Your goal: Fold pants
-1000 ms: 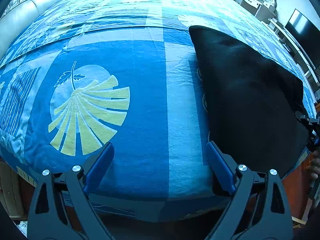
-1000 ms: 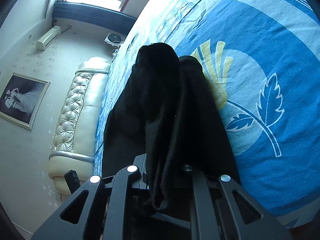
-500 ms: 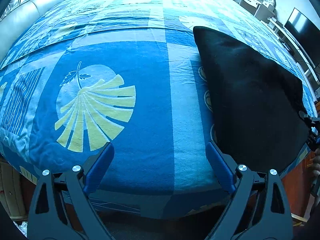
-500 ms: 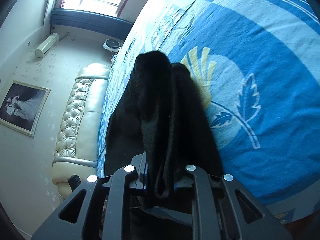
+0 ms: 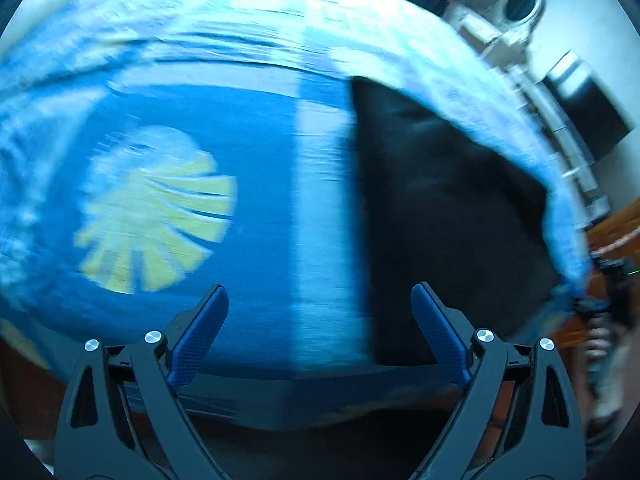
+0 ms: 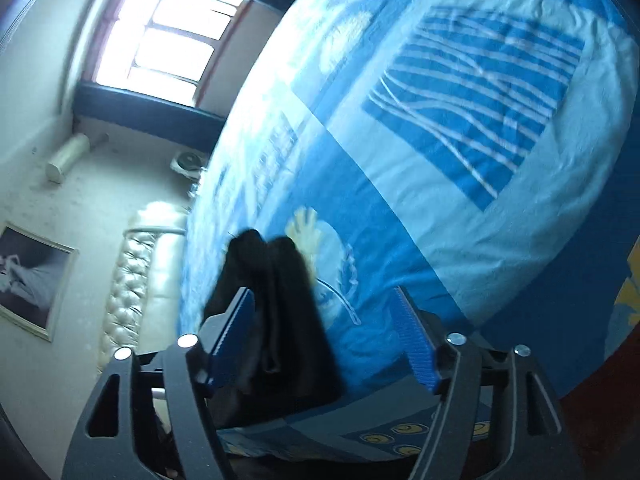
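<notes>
The black pants [image 5: 448, 216] lie flat on the right part of the blue patterned bed sheet [image 5: 260, 208], reaching its near edge. My left gripper [image 5: 320, 312] hovers open over the near edge with nothing between its blue pads; its right pad stands over the pants' near left corner. In the right wrist view a bunched end of the pants [image 6: 280, 300] lies on the bed between the jaws of my right gripper [image 6: 324, 320], which are opening. The cloth is close beside the left pad [image 6: 236, 332] and well apart from the right one. The left view is blurred.
A padded cream headboard [image 6: 132, 292] runs along the bed's far side, under a bright window [image 6: 168, 36] and a framed picture [image 6: 28, 276]. A white dresser with a round mirror [image 5: 520, 4] and a dark screen [image 5: 588, 108] stand beyond the bed's right side.
My right gripper has opened and let go of the pants fold, and has drawn back and swung so more of the bed shows. The left view has tilted and blurred.
</notes>
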`<control>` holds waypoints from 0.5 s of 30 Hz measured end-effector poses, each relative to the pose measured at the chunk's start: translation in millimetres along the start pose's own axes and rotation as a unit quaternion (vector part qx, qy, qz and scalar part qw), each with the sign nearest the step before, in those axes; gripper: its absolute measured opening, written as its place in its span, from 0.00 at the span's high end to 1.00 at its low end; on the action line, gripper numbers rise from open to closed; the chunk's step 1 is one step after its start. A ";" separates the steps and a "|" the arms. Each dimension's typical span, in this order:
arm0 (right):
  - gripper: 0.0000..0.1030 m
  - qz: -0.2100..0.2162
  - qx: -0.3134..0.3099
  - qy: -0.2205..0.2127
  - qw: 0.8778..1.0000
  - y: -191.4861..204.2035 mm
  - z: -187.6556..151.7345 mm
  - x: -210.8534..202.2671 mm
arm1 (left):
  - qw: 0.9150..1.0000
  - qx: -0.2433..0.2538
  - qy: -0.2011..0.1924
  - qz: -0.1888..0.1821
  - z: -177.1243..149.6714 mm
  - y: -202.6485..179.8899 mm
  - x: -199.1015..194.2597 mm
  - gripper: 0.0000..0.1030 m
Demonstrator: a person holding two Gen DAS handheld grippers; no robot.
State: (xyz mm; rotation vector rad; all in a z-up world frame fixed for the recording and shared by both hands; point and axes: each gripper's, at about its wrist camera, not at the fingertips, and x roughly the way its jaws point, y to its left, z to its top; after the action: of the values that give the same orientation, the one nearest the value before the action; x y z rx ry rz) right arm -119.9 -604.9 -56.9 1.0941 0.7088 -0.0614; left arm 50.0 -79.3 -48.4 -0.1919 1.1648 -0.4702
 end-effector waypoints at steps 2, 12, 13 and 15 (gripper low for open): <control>0.24 0.014 -0.001 0.010 1.000 3.4 -2.1 3.3 | 0.999 -0.015 0.010 -0.049 0.0 0.4 4.4 0.10; 0.24 0.020 -0.034 0.116 0.992 25.8 -37.7 65.0 | 0.988 -0.038 0.045 -0.141 2.0 -9.4 41.3 0.10; 0.24 0.023 -0.040 0.127 0.991 28.1 -40.8 70.7 | 0.987 -0.043 0.048 -0.147 2.6 -10.1 45.9 0.10; 0.24 0.024 -0.047 0.134 0.990 31.8 -44.4 75.1 | 0.986 -0.044 0.049 -0.154 3.3 -12.0 51.3 0.10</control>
State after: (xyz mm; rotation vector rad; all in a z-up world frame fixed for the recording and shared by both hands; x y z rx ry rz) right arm -71.1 -531.1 -85.1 1.0383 0.9171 0.1612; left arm 66.0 -113.4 -85.4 -0.4331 1.2597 -0.7079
